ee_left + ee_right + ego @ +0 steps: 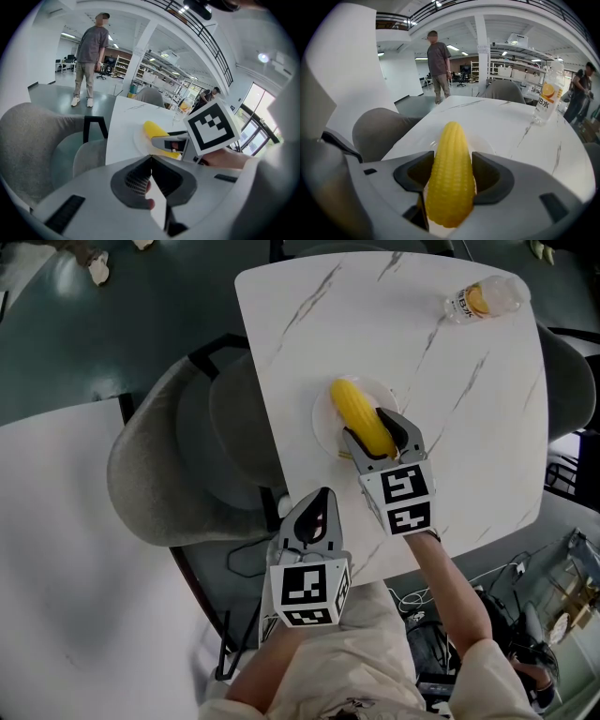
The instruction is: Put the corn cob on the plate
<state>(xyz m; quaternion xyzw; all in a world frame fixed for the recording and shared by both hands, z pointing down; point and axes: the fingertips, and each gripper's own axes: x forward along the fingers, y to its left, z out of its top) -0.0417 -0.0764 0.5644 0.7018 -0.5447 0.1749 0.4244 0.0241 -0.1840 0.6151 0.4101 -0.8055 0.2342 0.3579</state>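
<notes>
The yellow corn cob [359, 414] is held between the jaws of my right gripper [366, 426], which is shut on its lower half. The cob points away from me over the small white plate [323, 420] on the marble table [469, 409]; whether it rests on the plate I cannot tell. In the right gripper view the corn cob [451, 140] fills the gap of the right gripper [451, 172], with the plate [490, 141] just beyond. My left gripper [323, 495] hangs shut and empty at the table's near edge. In the left gripper view, beyond the left gripper [151, 158], are the corn cob [155, 130] and the plate [138, 140].
A plastic drink bottle [480, 298] lies near the table's far right corner. A grey chair [178, 460] is tucked at the table's left side, with another white table [75, 559] further left. A person [89, 51] stands far off on the floor.
</notes>
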